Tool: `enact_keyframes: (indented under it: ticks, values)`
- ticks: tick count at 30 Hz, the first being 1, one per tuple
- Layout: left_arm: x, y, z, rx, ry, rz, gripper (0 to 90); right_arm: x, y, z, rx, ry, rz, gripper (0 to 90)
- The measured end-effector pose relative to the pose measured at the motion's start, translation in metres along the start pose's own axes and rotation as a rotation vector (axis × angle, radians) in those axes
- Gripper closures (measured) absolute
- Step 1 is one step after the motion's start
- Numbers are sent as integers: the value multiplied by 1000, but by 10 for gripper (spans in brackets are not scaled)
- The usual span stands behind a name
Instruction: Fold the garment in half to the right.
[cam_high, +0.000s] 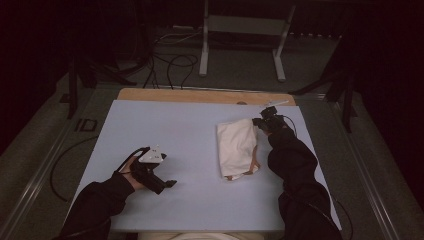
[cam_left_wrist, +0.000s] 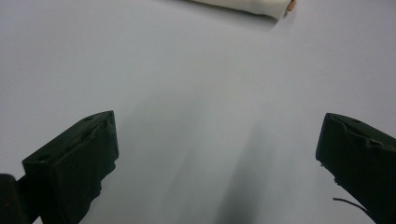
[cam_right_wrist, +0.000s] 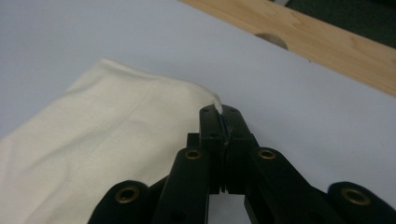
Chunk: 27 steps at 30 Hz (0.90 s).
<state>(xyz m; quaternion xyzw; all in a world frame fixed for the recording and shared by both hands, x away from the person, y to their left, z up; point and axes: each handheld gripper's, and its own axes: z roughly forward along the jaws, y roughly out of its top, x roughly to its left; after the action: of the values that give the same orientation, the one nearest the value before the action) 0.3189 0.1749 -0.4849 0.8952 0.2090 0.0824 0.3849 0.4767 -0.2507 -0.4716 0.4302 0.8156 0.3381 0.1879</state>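
Cream cloth (cam_right_wrist: 107, 135) corner pinched in right tongs (cam_right_wrist: 223, 112); no legible writing.

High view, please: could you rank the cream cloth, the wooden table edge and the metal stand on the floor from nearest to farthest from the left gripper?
From the left gripper:
1. Cream cloth, right of it on the blue mat.
2. Wooden table edge, along the mat's far side.
3. Metal stand, on the floor beyond the table.

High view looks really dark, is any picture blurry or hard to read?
High view: dim, edges nearly black, yet the cream cloth and right gripper read clearly. Left gripper view: soft streaky shadows between the open left gripper jaws. Right gripper view: evenly lit, near jaws slightly soft, shut on the cloth's corner.
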Motion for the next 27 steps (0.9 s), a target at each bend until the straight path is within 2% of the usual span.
enact_keyframes:
  ticks: [9,16,22,24,27]
  values:
    - [3,-12,-11,-25,45,-31,2,-7,-13,14,55,-21,31,892]
    - [5,-19,-17,-44,60,-53,2,-14,-23,22,86,-27,60,890]
    - [8,-26,-21,-54,70,-74,2,-15,-30,32,119,-26,67,883]
    - [8,-27,-22,-58,72,-77,2,-16,-31,32,112,-25,76,876]
    - [9,-31,-23,-70,67,-89,2,-15,-29,30,122,-34,73,805]
